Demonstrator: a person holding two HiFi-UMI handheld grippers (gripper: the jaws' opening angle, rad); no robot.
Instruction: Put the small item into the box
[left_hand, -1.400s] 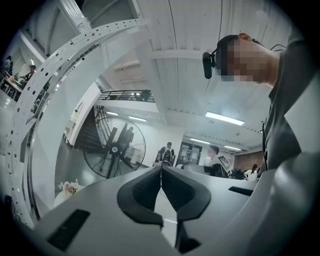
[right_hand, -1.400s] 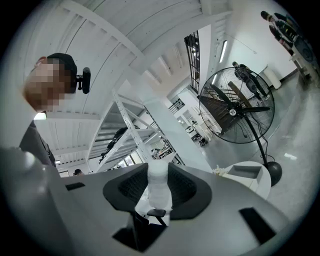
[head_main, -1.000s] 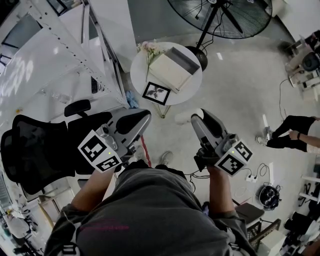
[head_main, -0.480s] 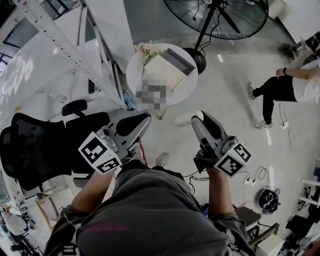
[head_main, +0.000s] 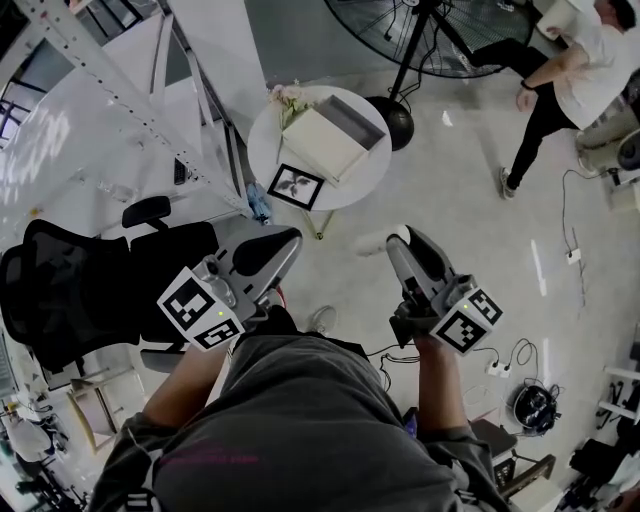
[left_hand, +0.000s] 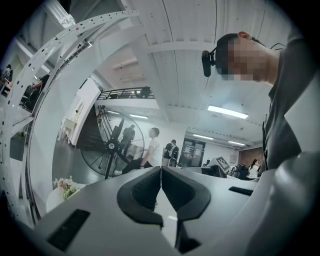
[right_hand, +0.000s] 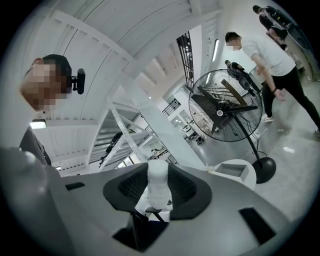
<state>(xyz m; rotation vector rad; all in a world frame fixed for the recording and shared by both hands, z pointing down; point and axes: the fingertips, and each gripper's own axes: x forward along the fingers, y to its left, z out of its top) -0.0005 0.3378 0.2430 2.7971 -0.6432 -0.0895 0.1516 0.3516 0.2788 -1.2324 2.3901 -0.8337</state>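
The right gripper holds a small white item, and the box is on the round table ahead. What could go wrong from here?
The small white item sticks out past the right gripper's jaws; it might tilt or slip before reaching the box. On the round table, flowers and a framed picture sit close beside the box, so a careless approach could knock them.

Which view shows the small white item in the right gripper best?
Right gripper view: the small white item stands upright, clamped between the right gripper's jaws, with nearly its full length visible. Head view shows only its white tip poking past the jaws. Left gripper view doesn't show it.
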